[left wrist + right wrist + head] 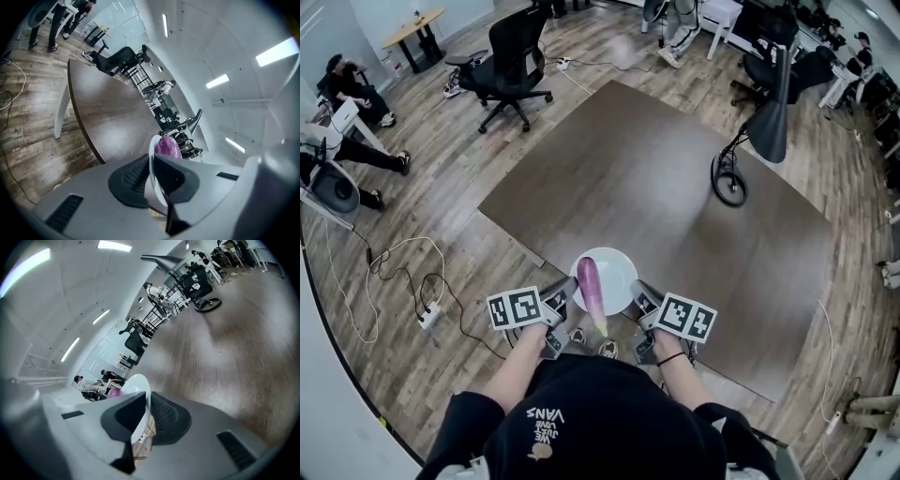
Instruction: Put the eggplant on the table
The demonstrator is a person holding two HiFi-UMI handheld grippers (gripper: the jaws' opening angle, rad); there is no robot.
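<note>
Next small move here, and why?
Probably carry the plate forward and lower it onto the table: left tool and right tool each grip its rim, the eggplant lies across it, and it is only at the table's near edge.

Eggplant [115,393] mostly hidden behind plate [136,383] in right gripper view

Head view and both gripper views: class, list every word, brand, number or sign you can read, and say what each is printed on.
"VANS": white print, upside down in the head view, on the person's black top.
Smaller white lines beside it: too small to read with certainty.
Black-and-white square markers on the left cube and the right cube: patterns only, no letters.
Both gripper views: no readable text.
</note>
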